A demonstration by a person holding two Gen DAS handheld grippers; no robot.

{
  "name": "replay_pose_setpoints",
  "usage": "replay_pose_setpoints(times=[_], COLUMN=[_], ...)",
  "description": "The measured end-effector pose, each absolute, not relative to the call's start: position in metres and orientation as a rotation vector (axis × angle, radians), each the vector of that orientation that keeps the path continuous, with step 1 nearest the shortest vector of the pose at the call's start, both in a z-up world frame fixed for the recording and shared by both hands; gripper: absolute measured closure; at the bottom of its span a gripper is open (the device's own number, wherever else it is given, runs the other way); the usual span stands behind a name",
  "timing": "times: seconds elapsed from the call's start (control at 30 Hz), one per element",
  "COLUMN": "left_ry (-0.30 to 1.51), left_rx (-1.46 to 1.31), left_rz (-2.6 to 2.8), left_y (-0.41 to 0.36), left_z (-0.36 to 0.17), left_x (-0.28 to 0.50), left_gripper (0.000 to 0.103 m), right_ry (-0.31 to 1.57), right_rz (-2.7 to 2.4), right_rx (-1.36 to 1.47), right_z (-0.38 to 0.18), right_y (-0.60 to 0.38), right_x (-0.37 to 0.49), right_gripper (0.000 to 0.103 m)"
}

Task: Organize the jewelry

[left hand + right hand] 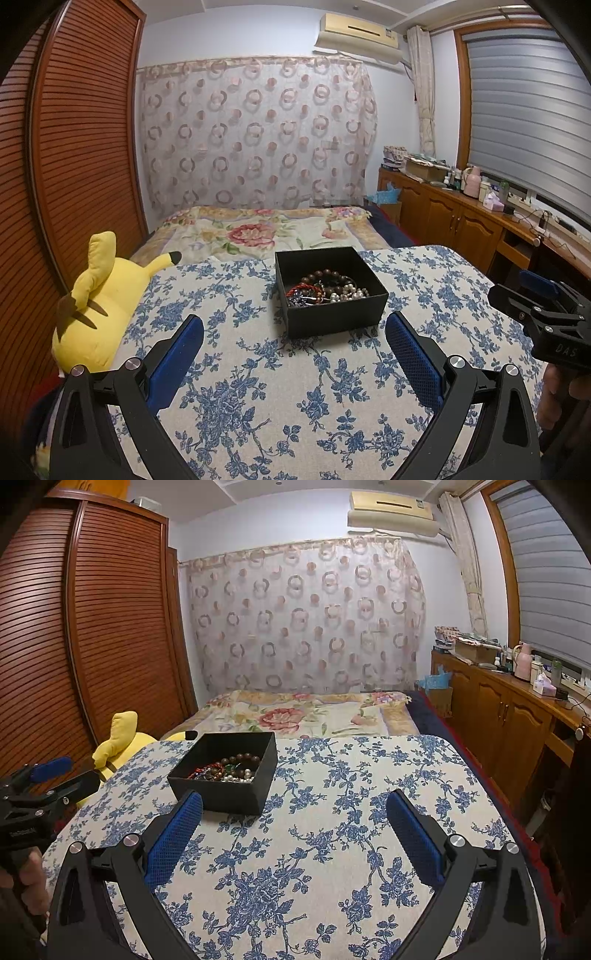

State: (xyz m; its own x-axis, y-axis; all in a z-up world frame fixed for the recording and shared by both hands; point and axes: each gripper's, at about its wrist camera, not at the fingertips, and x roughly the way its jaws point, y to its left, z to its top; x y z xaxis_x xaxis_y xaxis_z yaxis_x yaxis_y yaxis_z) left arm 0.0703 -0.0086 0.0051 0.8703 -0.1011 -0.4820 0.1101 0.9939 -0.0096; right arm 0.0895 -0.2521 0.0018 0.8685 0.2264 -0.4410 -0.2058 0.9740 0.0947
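Both tools wide open and empty, above the near worktop; jewelry in box beyond.

Left tool (294,349) and right tool (294,829): pads spread fully, touching nothing over floral worktop (332,849). Farther on, open black box (332,314) holding tangled bead bracelets (327,288): likely light, limp, slippery, prone to snagging. Best pinched across a single strand near the pile's top.

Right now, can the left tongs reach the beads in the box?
Probably yes. The left tongs are open, and the box straight ahead has no lid. Nothing lies between them on the table.
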Motion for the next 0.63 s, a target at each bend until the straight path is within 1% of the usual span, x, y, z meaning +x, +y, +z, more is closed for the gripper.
replay_pose_setpoints(times=[0.63], left_ry=[0.499], left_rx=[0.020], left_rz=[-0.107], left_y=[-0.020], left_z=[0.014], left_x=[0.073], left_gripper=[0.008], right_ry=[0.462], right_rz=[0.220], right_rx=[0.048], right_z=[0.000], right_y=[-0.254], right_x=[0.089], right_gripper=[0.003])
